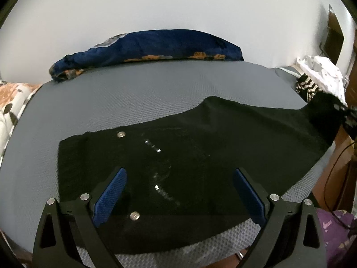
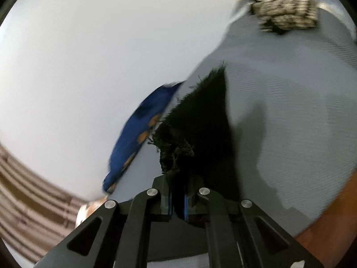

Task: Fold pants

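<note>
1. The pants (image 1: pixel 200 156) are seen spread flat on a grey mat (image 1: pixel 133 93), with the waist end and its metal buttons (image 1: pixel 121 134) lying directly under the left tongs (image 1: pixel 179 192).
2. The left tongs are held wide open above the waist; nothing is gripped, and no contact with the cloth can be made out.
3. The right tongs (image 2: pixel 177 203) are closed on a fold of the pants' black cloth, which is seen lifted clear of the mat in the right wrist view.
4. The long axis of the pants is judged to run from the waist, under the left tongs, away to the far right edge of the mat, where the leg end is raised beside a striped cloth (image 1: pixel 309 87).
5. The coming fold is judged to turn on this: the leg end must be carried along that axis toward the waist, so the right hand is the nearer one for the carrying.
6. A blue blanket (image 1: pixel 151 47) lies beyond the mat, well apart from the pants.
</note>
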`<state>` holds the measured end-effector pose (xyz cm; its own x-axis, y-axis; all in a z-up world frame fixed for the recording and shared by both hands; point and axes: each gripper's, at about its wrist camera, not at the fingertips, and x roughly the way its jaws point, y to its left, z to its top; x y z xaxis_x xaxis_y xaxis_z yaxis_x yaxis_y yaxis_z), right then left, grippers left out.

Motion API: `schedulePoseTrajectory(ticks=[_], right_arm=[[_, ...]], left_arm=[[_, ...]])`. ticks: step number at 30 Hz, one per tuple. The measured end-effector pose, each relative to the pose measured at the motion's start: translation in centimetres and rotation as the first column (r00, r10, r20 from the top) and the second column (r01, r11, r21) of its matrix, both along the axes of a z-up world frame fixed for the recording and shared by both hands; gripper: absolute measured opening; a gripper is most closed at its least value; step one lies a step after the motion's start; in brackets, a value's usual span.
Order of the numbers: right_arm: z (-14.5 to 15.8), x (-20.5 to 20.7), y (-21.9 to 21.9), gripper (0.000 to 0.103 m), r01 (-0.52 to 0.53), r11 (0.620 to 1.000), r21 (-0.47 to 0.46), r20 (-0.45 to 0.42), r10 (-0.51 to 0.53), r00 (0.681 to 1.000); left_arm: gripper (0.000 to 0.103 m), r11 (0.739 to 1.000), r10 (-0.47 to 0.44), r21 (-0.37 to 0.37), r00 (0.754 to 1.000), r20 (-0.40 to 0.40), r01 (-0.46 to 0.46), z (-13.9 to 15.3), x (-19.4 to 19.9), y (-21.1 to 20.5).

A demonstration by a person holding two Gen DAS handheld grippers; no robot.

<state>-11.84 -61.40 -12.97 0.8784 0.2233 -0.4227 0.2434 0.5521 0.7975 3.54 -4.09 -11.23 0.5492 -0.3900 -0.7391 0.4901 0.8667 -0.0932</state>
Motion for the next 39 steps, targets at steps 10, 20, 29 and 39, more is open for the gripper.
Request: schedulePoseTrajectory(ticks=[10,20,29,39], right_arm=[[0.0,7.1,18.5,0.006,-0.346,0.938,0.009,-0.029,0.346,0.938],[-5.6,9.8,30.1,0.008,-0.537,0.842,-0.048,-0.249,0.511,0.823],[-5.0,9.5,32.5,0.017,-0.571,0.806,-0.153,-0.249,0.528,0.812],[-1.3,9.4,25.0,0.032,-0.533,0.846,-0.002,0.021,0.533,0.846]], left_arm=[[0.096,0.994,0.075,-0.083,0.997,-0.020,-0.077,0.1,-0.9,5.2],[0.096,0.983,0.095,-0.151,0.991,-0.097,-0.109,-1.7,-0.4,6.9],[0.096,0.985,0.059,-0.154,0.990,-0.128,-0.078,-2.6,-0.7,5.9],[0.096,0.990,-0.024,-0.144,0.990,-0.141,0.004,-2.3,-1.0,2.9]])
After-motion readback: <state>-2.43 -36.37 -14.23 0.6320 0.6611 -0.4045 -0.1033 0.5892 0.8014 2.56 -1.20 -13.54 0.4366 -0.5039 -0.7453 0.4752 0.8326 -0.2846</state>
